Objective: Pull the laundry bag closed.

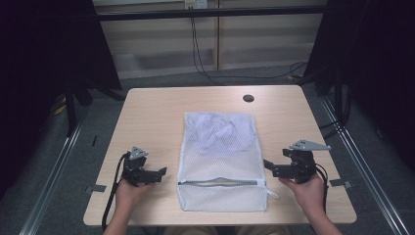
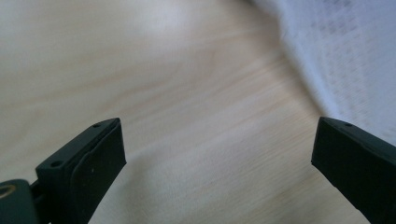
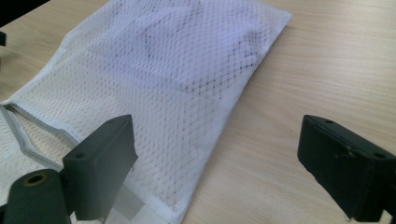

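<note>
Lying flat at the middle of a pale wooden bench, a white mesh laundry bag sat between two hand-held grippers, its grey zipper running across the end nearest the person and partly parted. Something pale and crumpled showed through the mesh at the far end. The left gripper rested low on the bench just beside the bag's left edge, held in the person's left hand, jaws spread wide with nothing between them; its own camera saw bare wood between the jaws and the bag's edge at upper right. The right gripper sat just off the bag's right edge, in the right hand, jaws likewise wide apart and empty, pointed toward the bag. From the right gripper view, the bag stretched away ahead and left, one jaw over its near corner. A dark round grommet hole marked the bench's far edge.
</note>
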### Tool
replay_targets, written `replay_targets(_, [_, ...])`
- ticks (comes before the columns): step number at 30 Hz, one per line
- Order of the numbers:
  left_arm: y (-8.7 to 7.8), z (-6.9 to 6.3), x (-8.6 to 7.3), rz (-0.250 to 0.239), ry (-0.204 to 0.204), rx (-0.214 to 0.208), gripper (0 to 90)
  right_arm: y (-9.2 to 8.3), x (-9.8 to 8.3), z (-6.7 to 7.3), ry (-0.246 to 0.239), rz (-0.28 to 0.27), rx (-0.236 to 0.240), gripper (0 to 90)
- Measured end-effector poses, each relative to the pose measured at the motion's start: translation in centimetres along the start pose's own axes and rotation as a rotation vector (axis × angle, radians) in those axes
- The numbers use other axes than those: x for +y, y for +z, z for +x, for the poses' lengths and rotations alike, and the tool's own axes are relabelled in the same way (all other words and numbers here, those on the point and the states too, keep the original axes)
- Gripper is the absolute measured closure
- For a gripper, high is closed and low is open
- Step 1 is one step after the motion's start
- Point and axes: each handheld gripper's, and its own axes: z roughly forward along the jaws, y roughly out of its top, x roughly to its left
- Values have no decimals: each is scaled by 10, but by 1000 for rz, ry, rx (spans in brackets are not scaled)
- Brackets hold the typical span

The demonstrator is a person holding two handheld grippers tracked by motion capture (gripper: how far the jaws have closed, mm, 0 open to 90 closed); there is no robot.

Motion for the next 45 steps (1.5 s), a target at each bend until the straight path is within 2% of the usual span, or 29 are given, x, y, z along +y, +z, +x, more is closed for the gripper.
replay_targets(3, [-5,-2,3,-29,6,5,27,1,1,-1,6,16,-8,93])
replay_targets(4, [-8,-1,4,-22,24,-7,26,2,1,-1,7,20,-5,96])
replay_targets(5, [-9,-3,4,-39,10,-14,26,2,1,-1,7,20,-5,96])
replay_targets(9, [-13,-2,6,-18,21,-13,29,4,3,3,-4,28,-3,102])
replay_targets(14, [-15,-2,6,-20,23,-12,30,7,5,7,-18,39,2,108])
replay_targets(15, [-17,-2,7,-16,32,-15,33,9,6,8,-21,41,8,108])
replay_targets(22, [-18,-2,9,-12,24,-40,40,15,8,15,-19,55,18,108])
replay_targets(32, [-21,-3,11,-20,39,-48,46,23,14,34,-53,81,40,118])
replay_targets(36, [-21,-3,11,-20,26,-54,49,31,18,43,-63,95,63,117])
replay_targets(38, [-23,-2,11,-16,34,-62,49,37,20,51,-59,100,79,118])
replay_targets(39, [-22,-3,11,-27,22,-64,49,37,20,51,-59,100,79,118])
replay_targets(45, [-25,-3,12,-27,32,-74,50,47,23,62,-55,117,112,132])
